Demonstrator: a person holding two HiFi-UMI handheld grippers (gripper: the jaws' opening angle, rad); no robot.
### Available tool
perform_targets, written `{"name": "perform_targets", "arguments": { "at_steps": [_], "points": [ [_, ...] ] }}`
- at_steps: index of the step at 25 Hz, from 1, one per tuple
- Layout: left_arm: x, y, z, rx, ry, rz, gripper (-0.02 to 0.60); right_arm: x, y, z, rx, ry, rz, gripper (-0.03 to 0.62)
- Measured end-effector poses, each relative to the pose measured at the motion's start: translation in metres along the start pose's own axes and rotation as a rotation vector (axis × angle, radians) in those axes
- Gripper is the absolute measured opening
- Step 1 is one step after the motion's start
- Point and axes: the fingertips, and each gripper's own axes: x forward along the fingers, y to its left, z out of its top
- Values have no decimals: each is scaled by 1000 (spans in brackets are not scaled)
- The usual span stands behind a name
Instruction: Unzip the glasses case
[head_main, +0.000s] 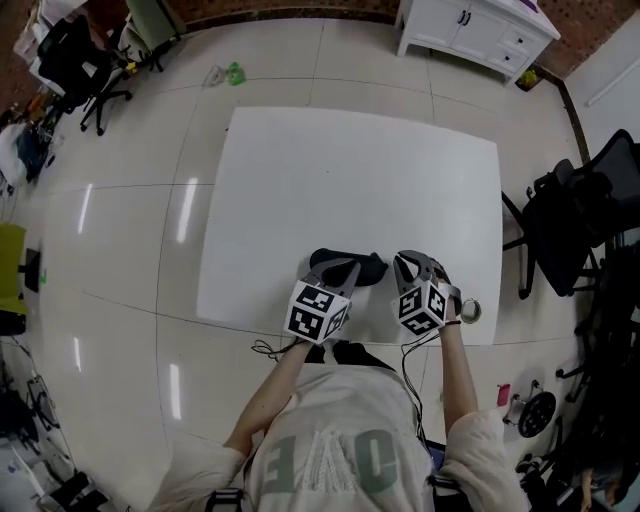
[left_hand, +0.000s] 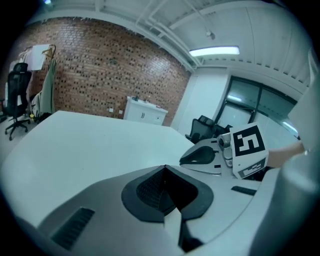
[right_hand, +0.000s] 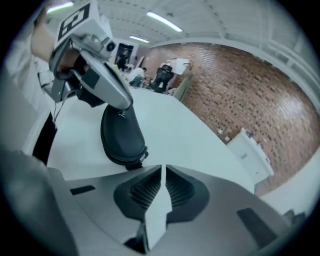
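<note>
Glasses case (head_main: 367, 267) sits at the near edge of the bench (head_main: 350, 180), right of middle, and looks zipped. Left gripper (head_main: 334, 272) lies over its top with fingers clenched on nothing, probably pinning it down. Right gripper (head_main: 414, 268) is just beside it, pinched closed and empty, facing the zip end (right_hand: 136, 157) with the pull not yet taken.

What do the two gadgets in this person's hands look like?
Both the grey plastic left tongs and the matching right tongs have dark ribbed pads, a cube of black-and-white square markers and a thin black cable. The person wears a pale short-sleeved T-shirt.
</note>
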Motion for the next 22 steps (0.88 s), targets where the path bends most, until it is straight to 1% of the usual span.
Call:
{"name": "perform_targets", "arguments": {
  "at_steps": [2, 3, 4, 6, 7, 8, 9, 10, 11, 12, 14, 15, 16, 18, 19, 20, 21, 22],
  "points": [
    [-10, 5, 12, -19, -50, 8, 5, -20, -10, -1, 218, -65, -32, 0],
    [-17, 10, 20, -30, -91, 18, 5, -32, -18, 1, 359, -126, -57, 0],
    [-24, 14, 30, -38, -143, 31, 5, -46, -28, 3, 515, -201, -86, 2],
    [-37, 22, 55, -54, -275, 54, 5, -73, -52, 6, 831, -365, -146, 2],
    [-44, 25, 68, -64, -346, 62, 5, -85, -62, 8, 971, -449, -158, 2],
    [-49, 27, 79, -73, -411, 69, 5, -97, -70, 12, 1087, -533, -157, 0],
    [-54, 29, 89, -80, -468, 79, 5, -108, -77, 15, 1175, -615, -155, 1],
    [-59, 31, 97, -84, -516, 93, 5, -118, -82, 19, 1237, -682, -167, 2],
    [-64, 32, 102, -91, -555, 110, 5, -125, -86, 20, 1269, -720, -192, 0],
    [-68, 34, 105, -104, -587, 128, 5, -130, -87, 21, 1275, -732, -218, 0],
    [-73, 33, 104, -140, -621, 143, 5, -137, -83, 23, 1254, -731, -239, 0],
    [-72, 29, 102, -153, -618, 121, 5, -141, -81, 24, 1245, -737, -233, 0],
    [-67, 23, 102, -164, -603, 70, 5, -145, -79, 24, 1241, -749, -222, 0],
    [-60, 7, 105, -214, -590, -79, 5, -153, -79, 27, 1232, -775, -199, 0],
    [-63, 3, 109, -253, -611, -134, 5, -158, -76, 30, 1222, -786, -184, 0],
    [-71, 0, 113, -283, -643, -158, 5, -163, -72, 33, 1205, -795, -169, 0],
    [-82, -1, 115, -291, -675, -157, 5, -168, -66, 36, 1185, -802, -156, 0],
    [-94, -3, 116, -275, -700, -145, 5, -174, -60, 39, 1165, -808, -149, 0]
  ]
}}
